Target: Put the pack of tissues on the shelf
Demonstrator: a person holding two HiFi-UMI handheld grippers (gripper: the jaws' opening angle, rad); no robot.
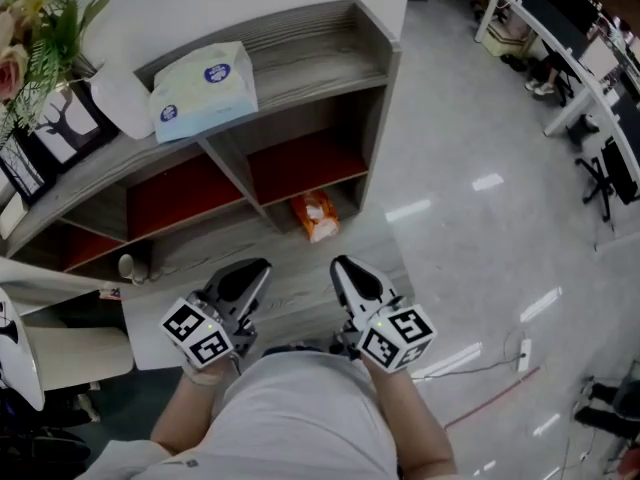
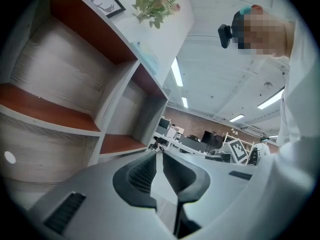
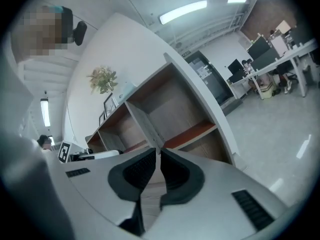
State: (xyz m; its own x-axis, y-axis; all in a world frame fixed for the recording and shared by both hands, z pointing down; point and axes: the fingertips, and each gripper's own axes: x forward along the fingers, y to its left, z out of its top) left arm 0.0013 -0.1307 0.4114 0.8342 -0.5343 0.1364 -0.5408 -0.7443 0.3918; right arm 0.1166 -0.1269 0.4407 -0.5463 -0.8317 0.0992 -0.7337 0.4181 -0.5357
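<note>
Both tools sit low and close to my body, well apart from the shelf (image 1: 320, 43). My left tool (image 1: 260, 266) has its jaws drawn together with nothing between them, and my right tool (image 1: 341, 265) is clenched just the same, empty.

The pack of tissues (image 1: 205, 88) already lies flat on the top board of the shelf, toward its left half and near the front edge. A white object lies just beside it, and a picture frame (image 1: 70, 118) stands further left. An orange packet (image 1: 316, 215) lies down in a lower compartment and has no part in this. By the look of things the placing is done.

If I have to shift the pack, I judge it light and soft — a thin plastic wrap over loose paper, so it will give under the pads and not resist them. The wrap looks smooth, likely a little slippery, so a pinch on a corner could slide off or tear the film. I would take it across its short width near the middle and squeeze until the paper firms up. It is not fragile; a dent would be the worst of it.
</note>
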